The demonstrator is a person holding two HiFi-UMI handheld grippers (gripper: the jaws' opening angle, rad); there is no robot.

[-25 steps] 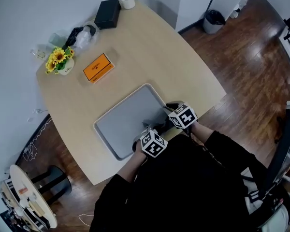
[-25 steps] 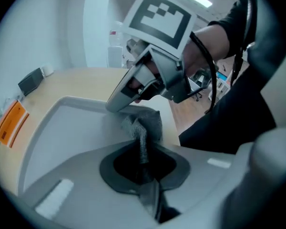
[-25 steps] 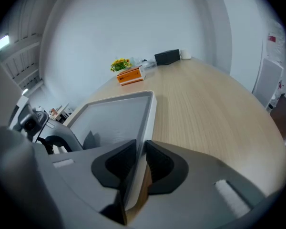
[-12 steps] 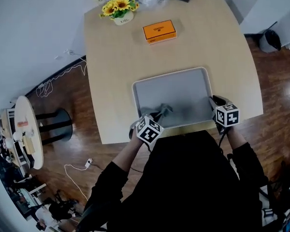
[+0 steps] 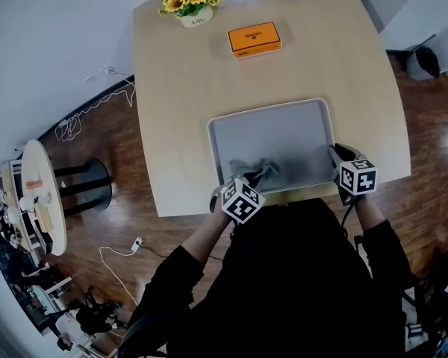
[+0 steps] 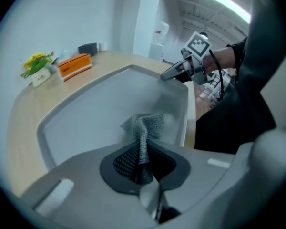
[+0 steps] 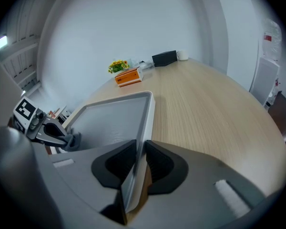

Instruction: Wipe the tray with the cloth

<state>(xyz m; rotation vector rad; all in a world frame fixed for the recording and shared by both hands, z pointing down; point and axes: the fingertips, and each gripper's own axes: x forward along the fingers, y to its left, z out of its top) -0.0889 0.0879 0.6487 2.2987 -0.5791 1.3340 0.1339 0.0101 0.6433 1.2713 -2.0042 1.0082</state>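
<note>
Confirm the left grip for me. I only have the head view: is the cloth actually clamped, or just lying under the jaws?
Observer: Clamped. The left gripper view shows the left gripper with its jaws shut on a fold of the grey cloth. The rest of the cloth is bunched on the floor of the tray.
Operator: And the right one, is it on anything?
Observer: Yes. In the right gripper view the right gripper is closed on the tray's side rim, one pad inside the wall and one outside.
</note>
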